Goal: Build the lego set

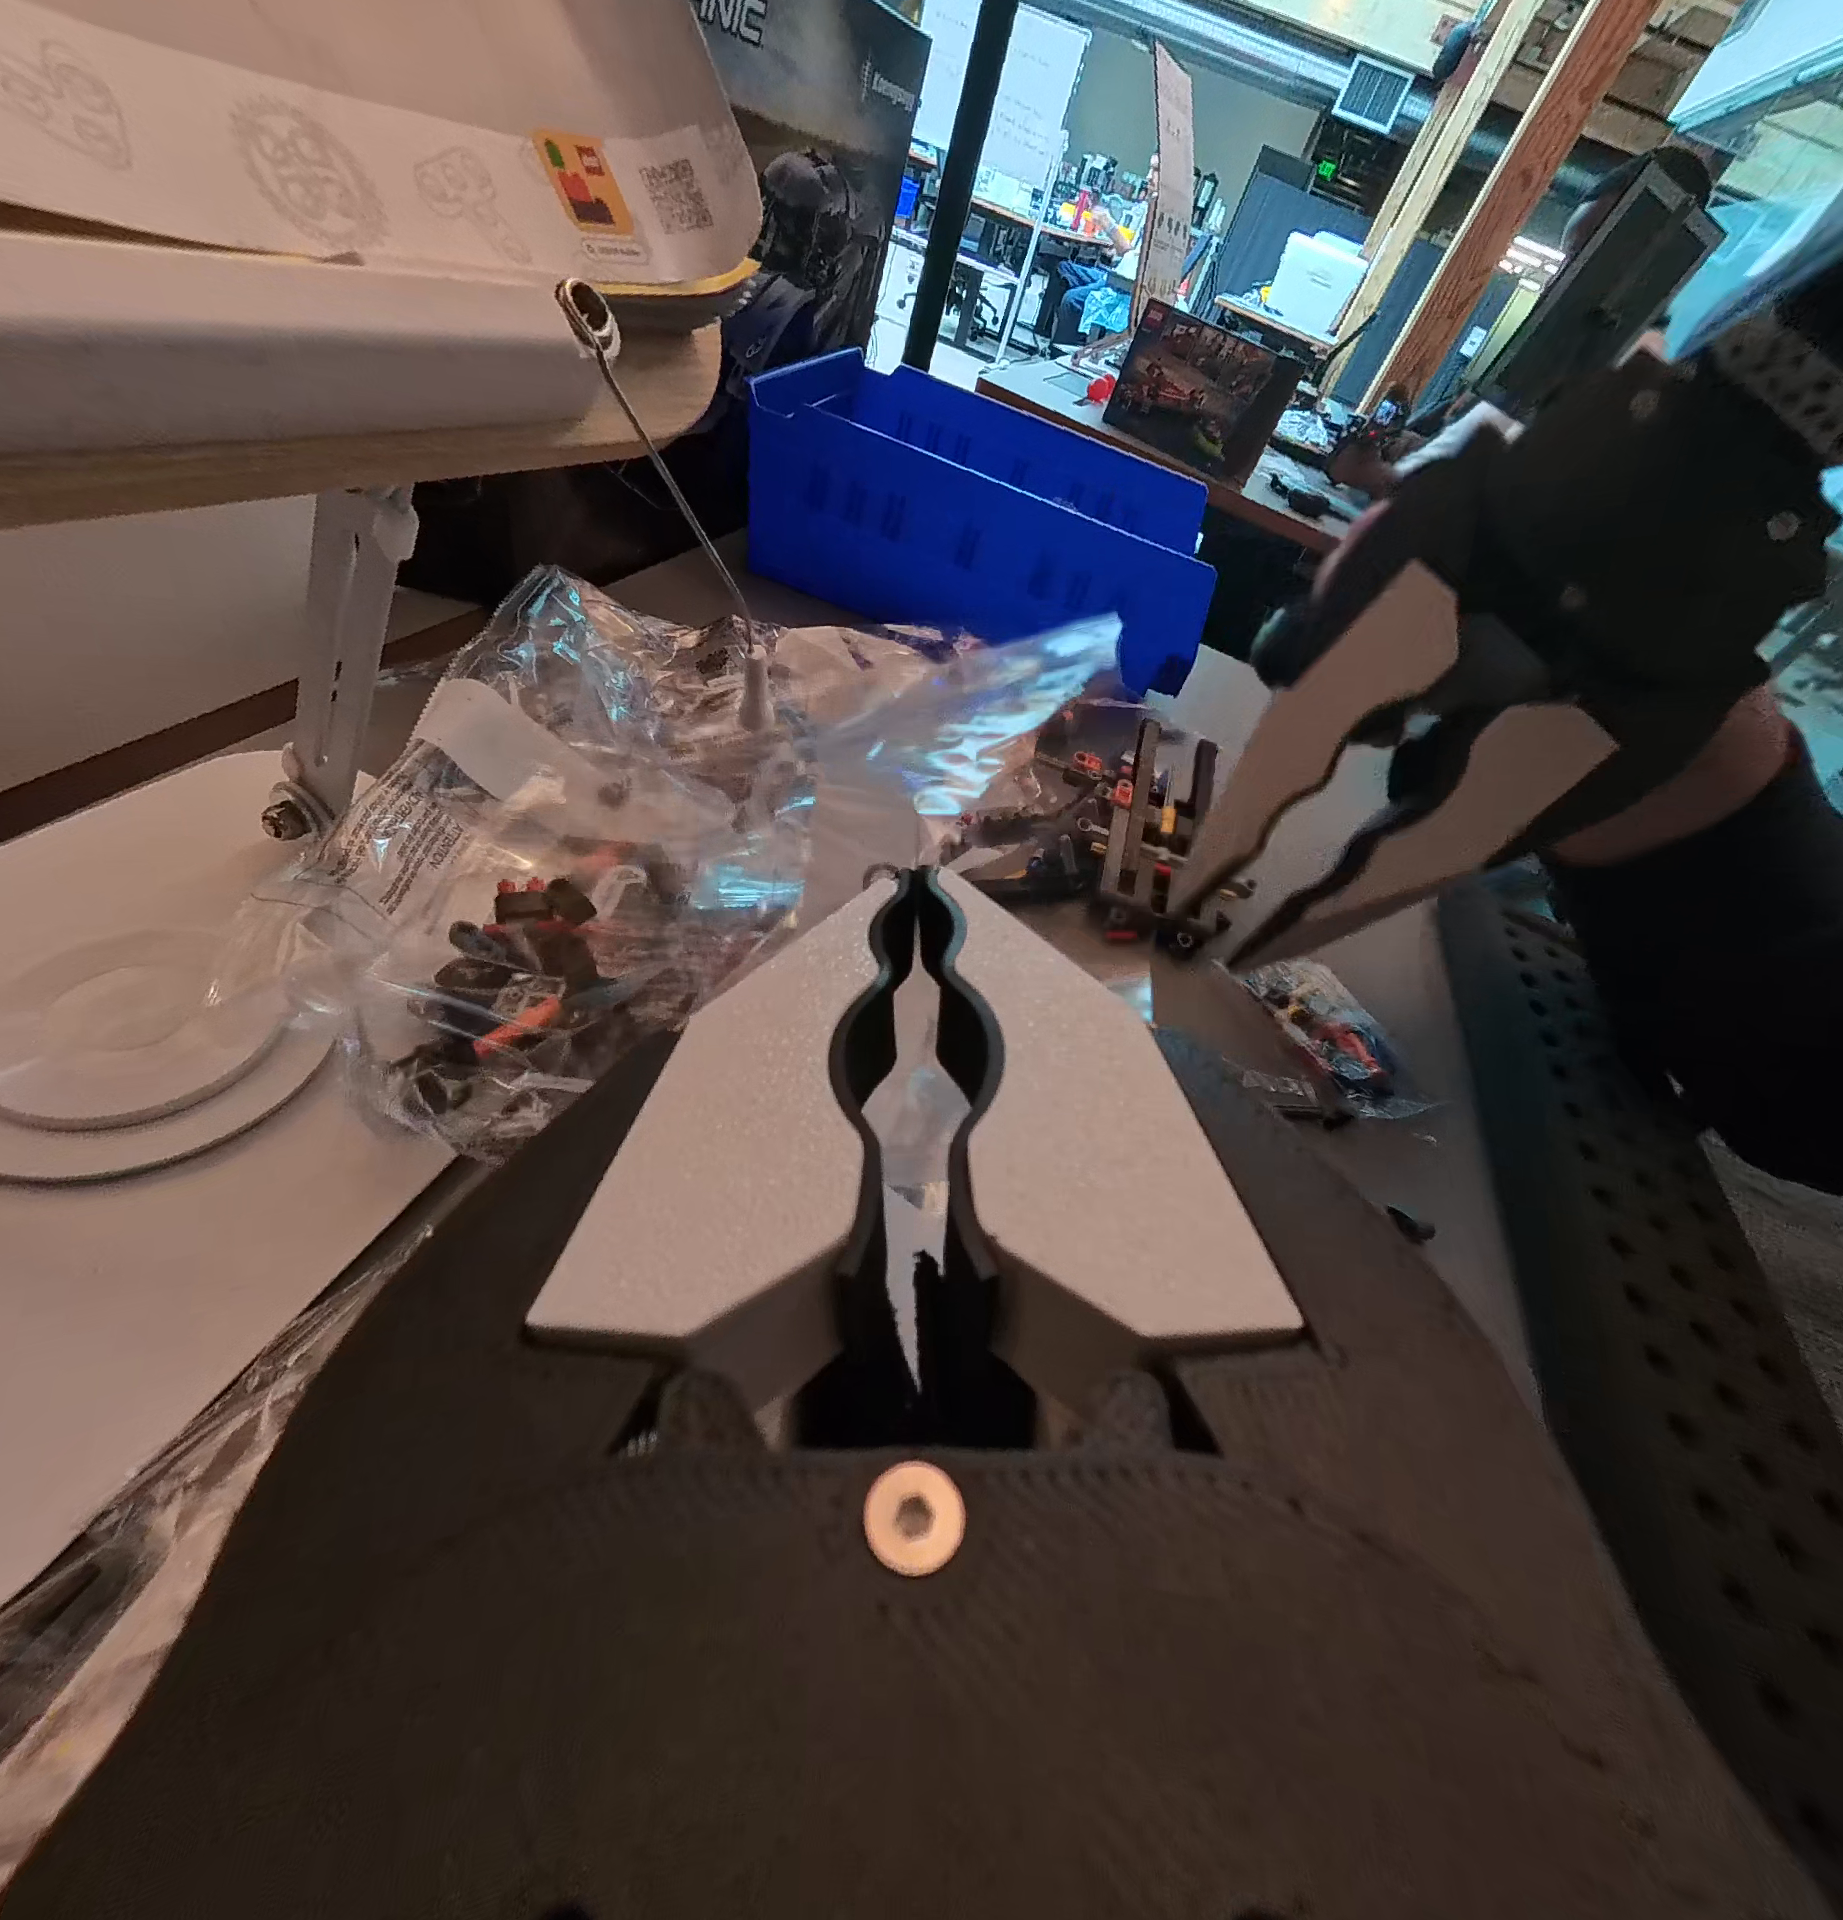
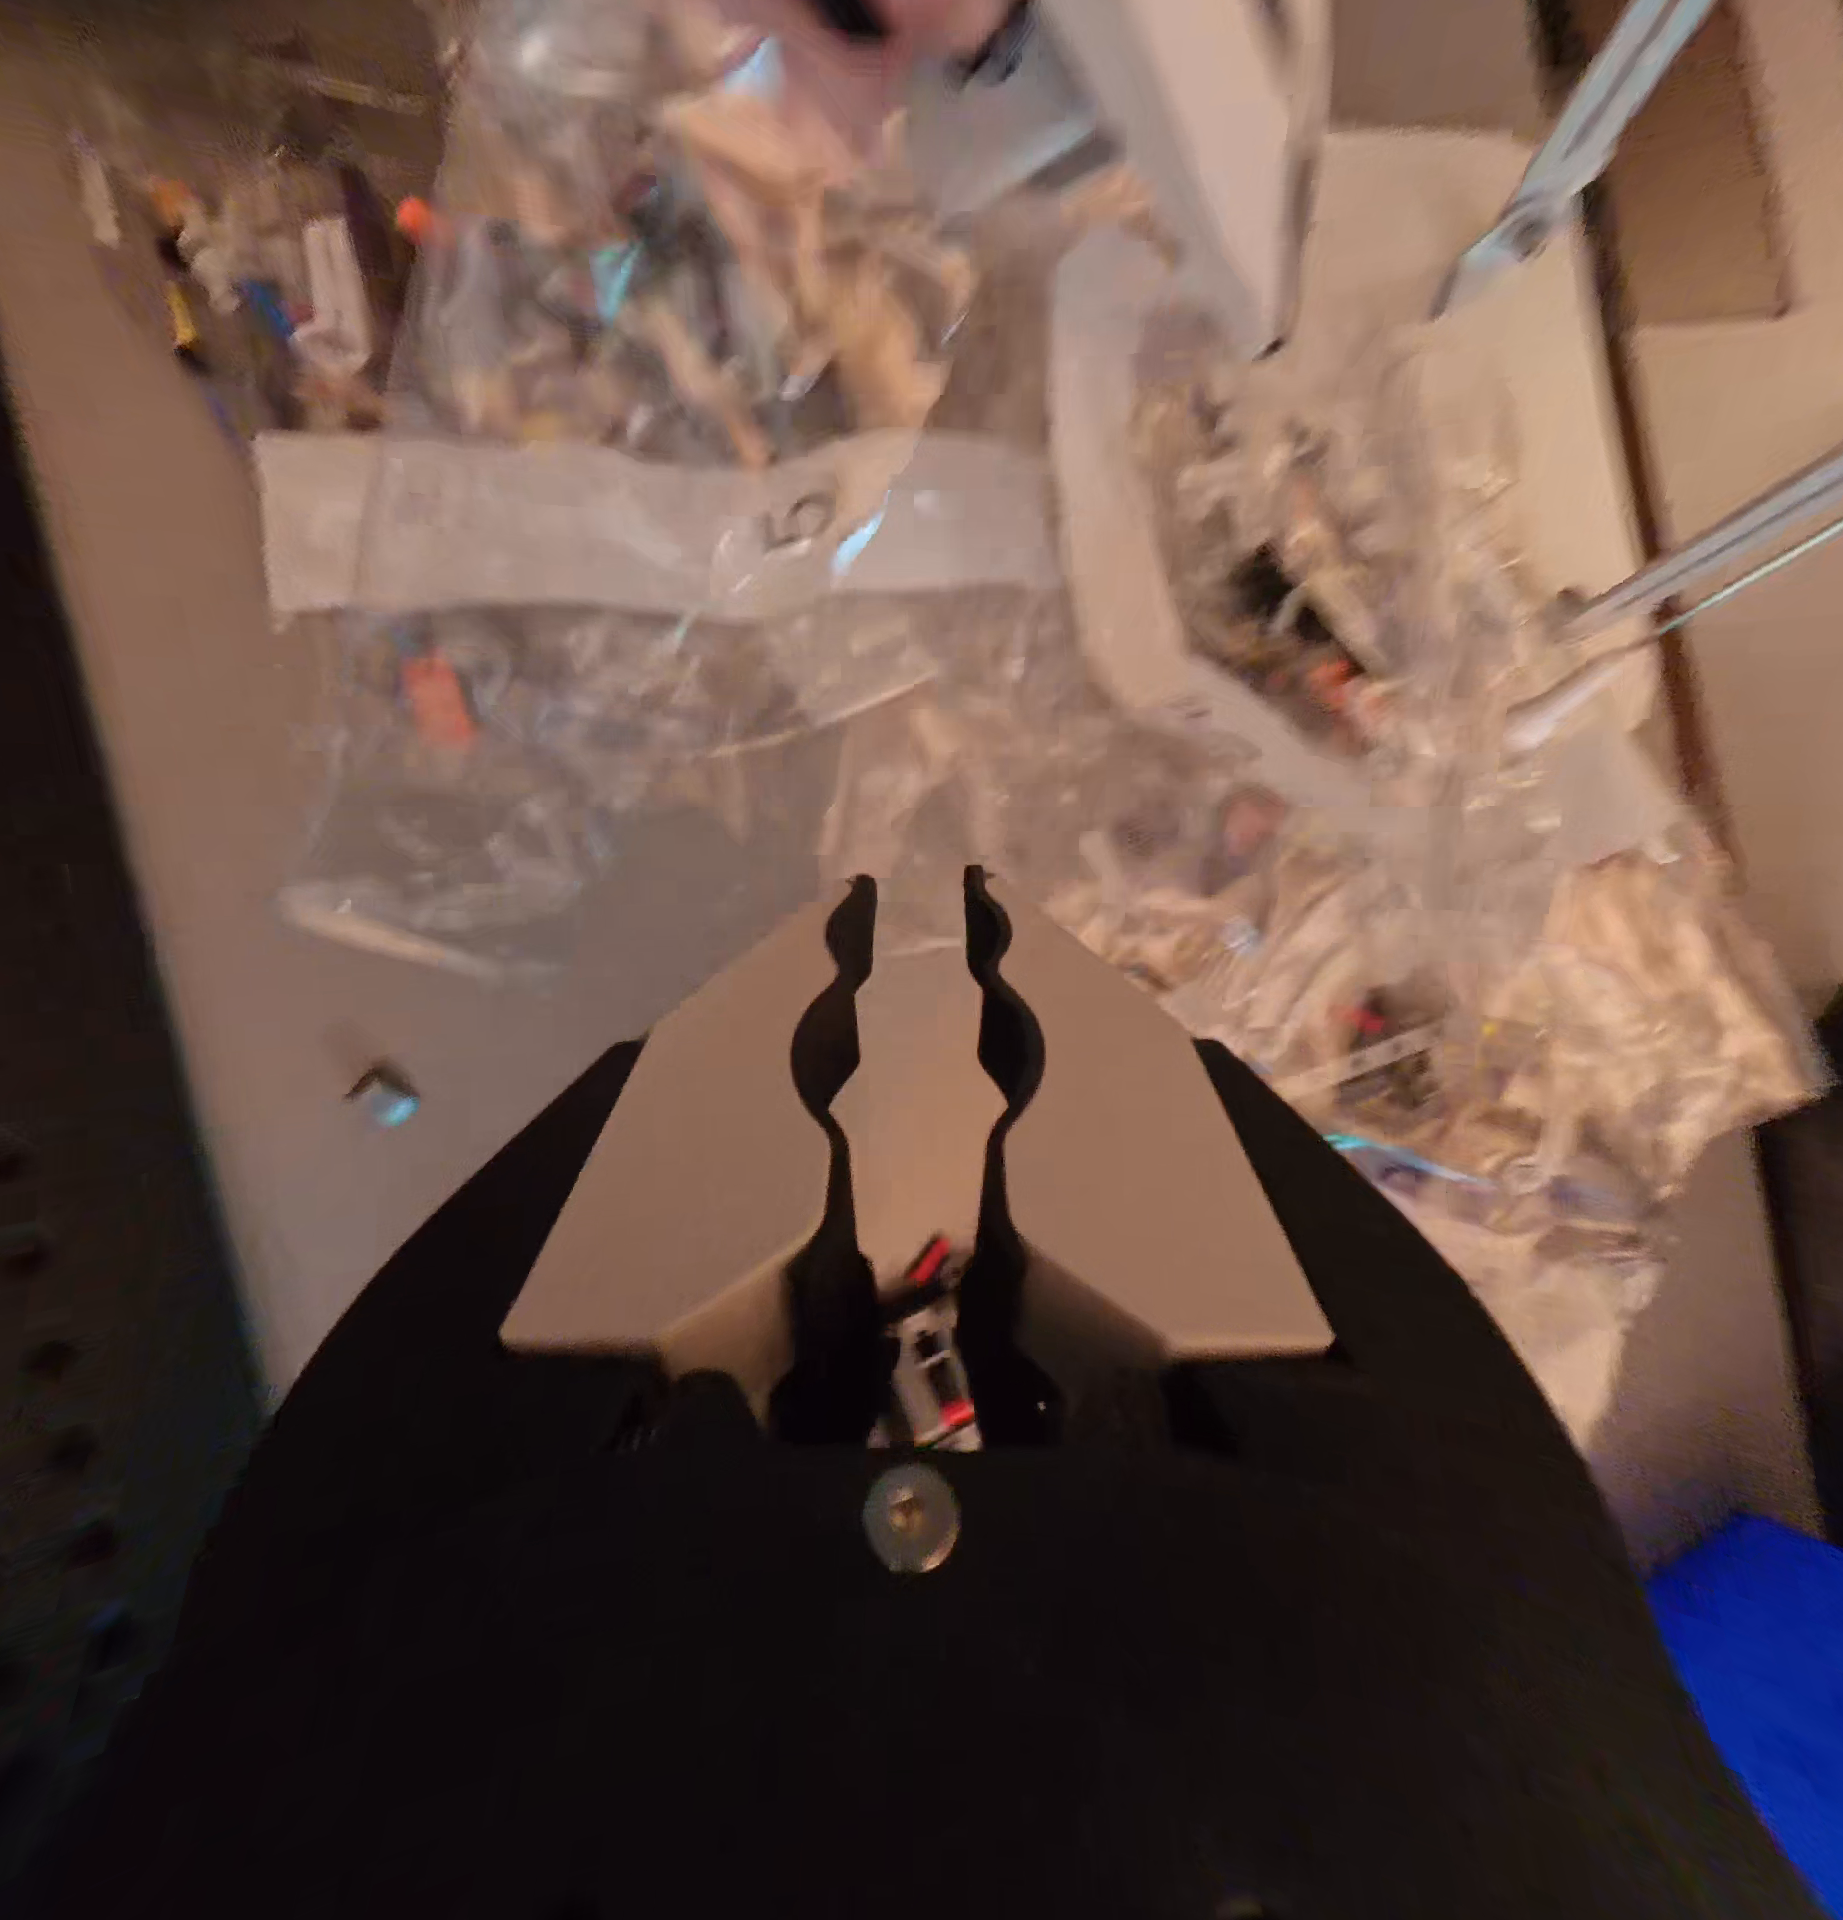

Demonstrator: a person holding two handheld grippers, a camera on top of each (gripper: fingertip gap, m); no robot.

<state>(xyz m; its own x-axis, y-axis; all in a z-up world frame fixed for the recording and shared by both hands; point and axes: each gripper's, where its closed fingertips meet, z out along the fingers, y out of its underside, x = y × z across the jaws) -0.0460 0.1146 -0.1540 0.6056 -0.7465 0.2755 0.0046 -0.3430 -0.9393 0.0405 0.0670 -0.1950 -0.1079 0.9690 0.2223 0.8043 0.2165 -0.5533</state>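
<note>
My left gripper is in the foreground, shut on a flap of a clear plastic bag; plastic also shows in the gap between its jaws. The bag holds small black and red lego pieces and lies to the left. A grey partly built lego frame stands on the table, with loose pieces beside it. My right gripper comes down from the right, its tips beside the frame's base. In the blurred right wrist view the right gripper is slightly open and empty, with the frame under its jaws.
A white stand carries the open instruction booklet at the left. A blue bin stands behind; it also shows in the right wrist view. Several clear bags of parts lie ahead. A black perforated surface is at the right. One gripper's finger ends stand about 11 cm off the other's.
</note>
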